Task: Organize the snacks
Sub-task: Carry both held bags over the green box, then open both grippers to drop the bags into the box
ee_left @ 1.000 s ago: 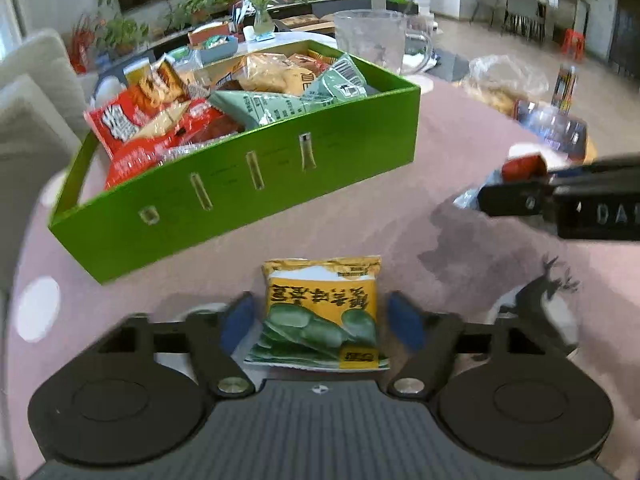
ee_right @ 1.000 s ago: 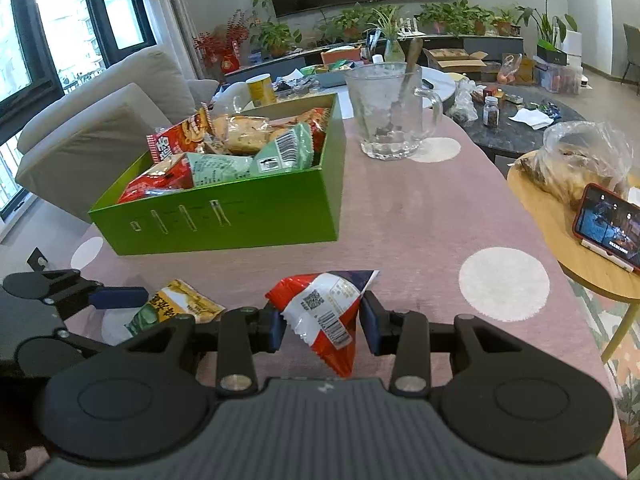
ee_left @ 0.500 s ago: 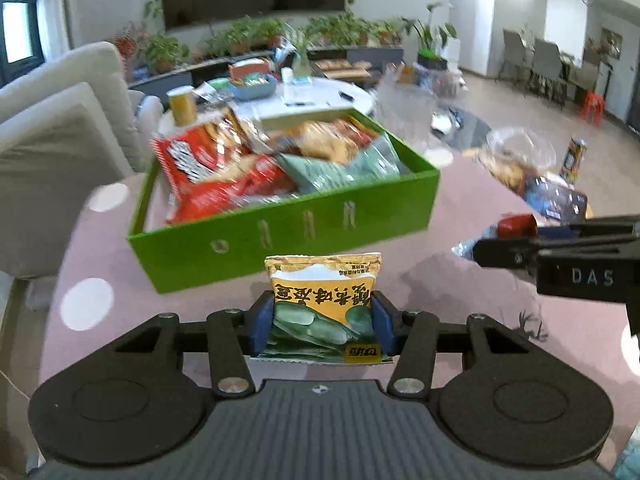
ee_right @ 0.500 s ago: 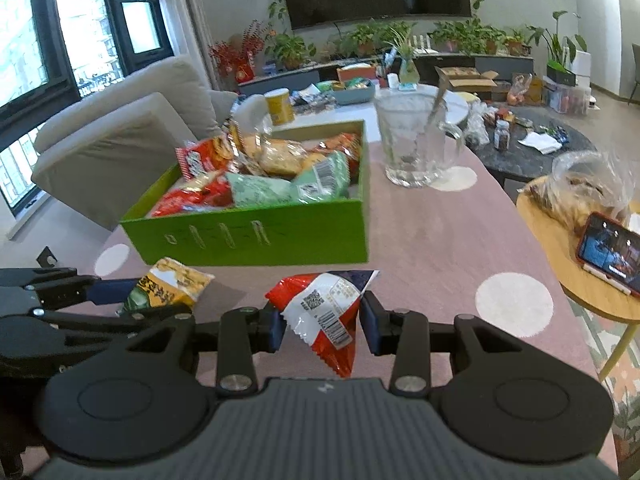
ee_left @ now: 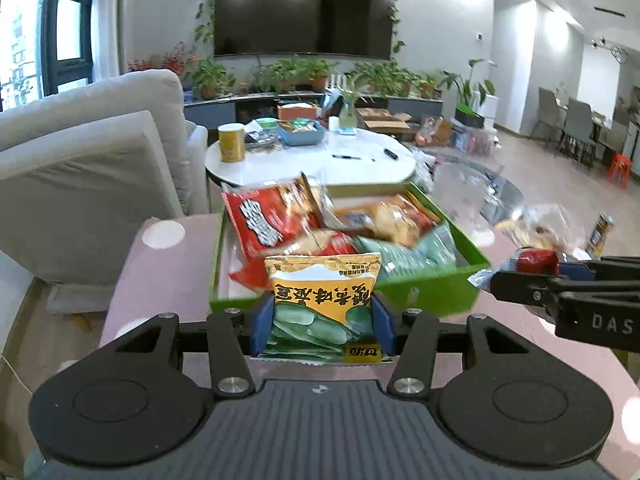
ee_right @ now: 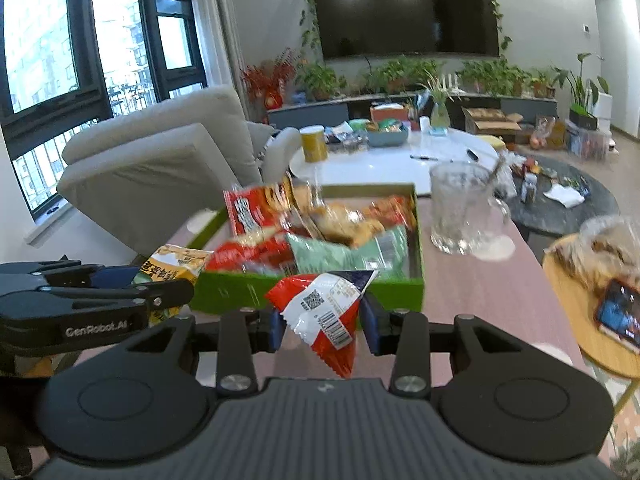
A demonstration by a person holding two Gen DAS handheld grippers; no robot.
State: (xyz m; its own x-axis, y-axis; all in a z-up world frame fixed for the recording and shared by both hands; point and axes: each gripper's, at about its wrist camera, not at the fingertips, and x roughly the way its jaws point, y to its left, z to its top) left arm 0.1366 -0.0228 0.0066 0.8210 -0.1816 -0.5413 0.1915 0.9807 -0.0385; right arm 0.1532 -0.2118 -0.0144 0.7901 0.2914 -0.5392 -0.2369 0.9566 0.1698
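Observation:
My left gripper [ee_left: 322, 326] is shut on a yellow and green snack packet [ee_left: 322, 300] and holds it raised in front of the green box [ee_left: 432, 292]. The box is full of red, orange and pale green snack bags [ee_left: 320, 228]. My right gripper [ee_right: 323, 322] is shut on a red and white snack packet [ee_right: 324, 308], also raised just before the box's [ee_right: 240, 290] near wall. The left gripper with its yellow packet [ee_right: 172, 270] shows at the left of the right wrist view. The right gripper [ee_left: 560, 284] shows at the right of the left wrist view.
A pink tablecloth with white dots [ee_right: 480, 292] covers the table. A glass mug [ee_right: 460, 208] stands right of the box. A round wooden side table [ee_right: 580, 320] with a phone and a bagged item is at the right. A grey sofa [ee_left: 88, 168] is at the left.
Both grippers have risen with their packets and moved toward the box. The left gripper closed on the yellow packet, which lay on the table one second ago.

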